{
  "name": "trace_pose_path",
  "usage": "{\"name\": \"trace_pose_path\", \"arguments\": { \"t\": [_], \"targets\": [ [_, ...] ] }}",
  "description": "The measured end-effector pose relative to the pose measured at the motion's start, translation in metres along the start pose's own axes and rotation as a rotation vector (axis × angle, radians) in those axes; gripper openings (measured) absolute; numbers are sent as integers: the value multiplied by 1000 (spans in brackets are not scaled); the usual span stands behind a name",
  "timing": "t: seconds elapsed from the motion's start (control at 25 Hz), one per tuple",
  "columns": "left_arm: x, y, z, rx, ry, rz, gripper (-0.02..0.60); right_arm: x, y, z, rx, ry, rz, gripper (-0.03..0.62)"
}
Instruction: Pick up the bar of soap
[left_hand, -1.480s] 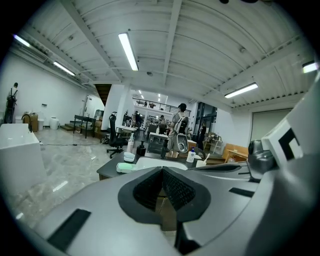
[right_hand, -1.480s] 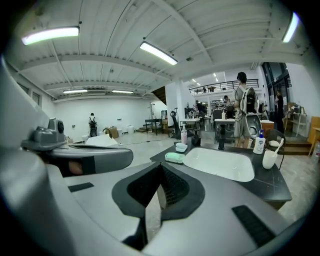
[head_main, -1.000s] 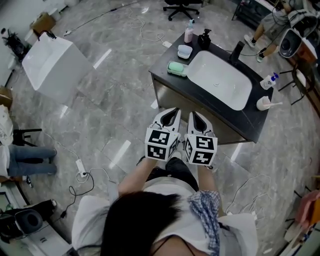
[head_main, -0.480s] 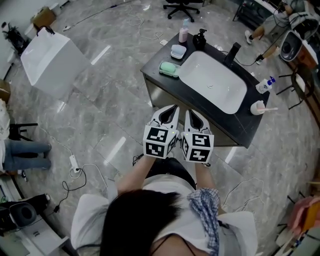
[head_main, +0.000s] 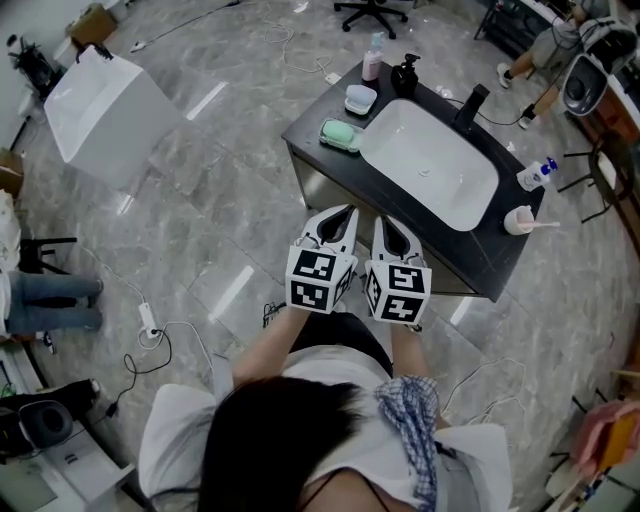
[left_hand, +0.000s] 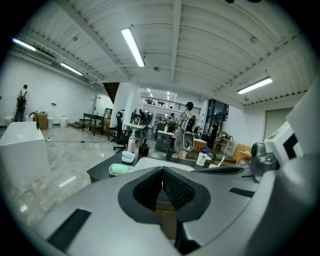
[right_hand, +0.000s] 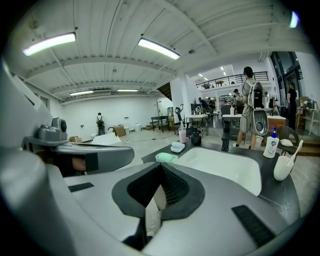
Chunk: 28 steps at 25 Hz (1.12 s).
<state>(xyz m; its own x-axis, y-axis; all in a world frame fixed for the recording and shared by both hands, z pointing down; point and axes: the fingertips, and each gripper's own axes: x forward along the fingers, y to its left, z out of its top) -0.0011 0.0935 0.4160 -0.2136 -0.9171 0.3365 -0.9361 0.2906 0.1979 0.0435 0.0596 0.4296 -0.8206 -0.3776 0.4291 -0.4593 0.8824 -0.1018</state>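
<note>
Left gripper (head_main: 348, 212) and right gripper (head_main: 382, 222): clenched, empty, side by side at surface's (head_main: 325, 110) near edge. Green bar of soap (head_main: 340, 135) near left corner, well apart.

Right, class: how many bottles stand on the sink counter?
3: a pink bottle and a black pump bottle at the counter's far-left corner, a white blue-capped bottle at its right end.

- My left hand-held gripper (head_main: 343, 215) and right hand-held gripper (head_main: 386, 224): white shells, black pads, cubes with black-and-white square markers.
- I see a white shirt (head_main: 180, 445) and a blue checked cloth (head_main: 412, 440).
</note>
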Motion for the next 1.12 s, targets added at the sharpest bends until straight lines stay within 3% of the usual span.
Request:
{"name": "trace_pose_path", "arguments": {
  "t": [0.48,1.12],
  "targets": [
    [36,19,10,26,19,-24,11,41,-12,15,3,4,-16,14],
    [102,86,40,27,48,-44,11,126,-19,53,16,17,-39,14]
  ]
}}
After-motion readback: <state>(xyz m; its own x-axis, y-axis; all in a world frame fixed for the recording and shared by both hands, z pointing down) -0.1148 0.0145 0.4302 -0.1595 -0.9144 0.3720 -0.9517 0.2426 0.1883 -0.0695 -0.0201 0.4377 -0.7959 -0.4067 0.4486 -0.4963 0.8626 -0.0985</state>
